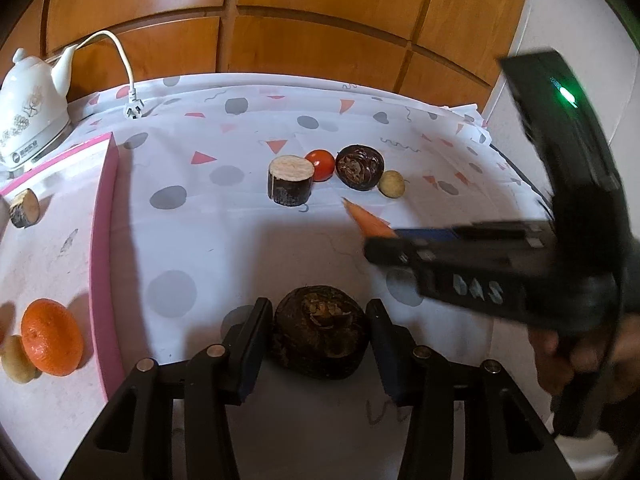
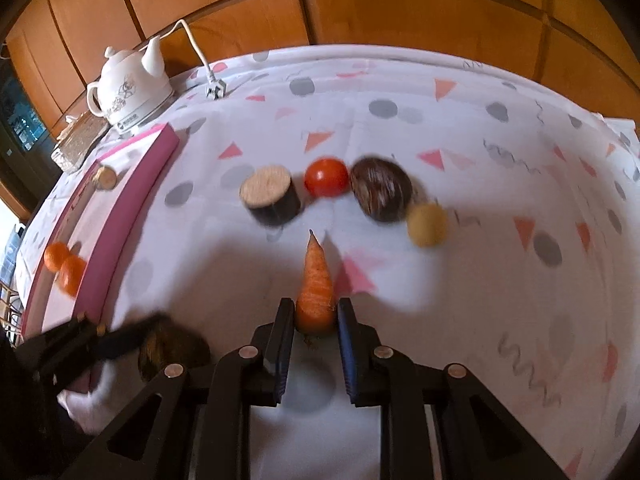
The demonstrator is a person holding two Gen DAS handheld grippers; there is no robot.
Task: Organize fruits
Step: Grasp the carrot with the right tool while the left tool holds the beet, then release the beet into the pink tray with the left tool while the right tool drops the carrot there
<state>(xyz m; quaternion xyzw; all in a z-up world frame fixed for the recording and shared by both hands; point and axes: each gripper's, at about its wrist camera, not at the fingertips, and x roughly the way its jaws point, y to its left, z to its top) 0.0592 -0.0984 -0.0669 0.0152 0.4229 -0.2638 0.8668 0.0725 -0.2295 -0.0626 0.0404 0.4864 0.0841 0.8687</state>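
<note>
Left claw (image 1: pixel 320 340): jaws parted about the width of a dark brown round fruit (image 1: pixel 320 332), one pad against each side; fruit sits low over the desk (image 1: pixel 224 240). Right claw (image 2: pixel 316 320): narrowed onto the thick end of one carrot (image 2: pixel 316 288), tip pointing away.

Farther out on the patterned cloth, a row of four: one dark-skinned cut stub with pale face (image 1: pixel 290 180), one tomato (image 1: pixel 321 165), a second dark brown fruit (image 1: pixel 360 167), one small yellowish fruit (image 1: pixel 392 184).

Pink tray (image 1: pixel 106 240) at left holds two oranges (image 2: pixel 64 268), one small cut stub (image 1: pixel 25 208), one pale small fruit (image 1: pixel 18 360).

Behind it: one white kettle (image 1: pixel 32 112), cord and plug (image 1: pixel 134 110) loose.
</note>
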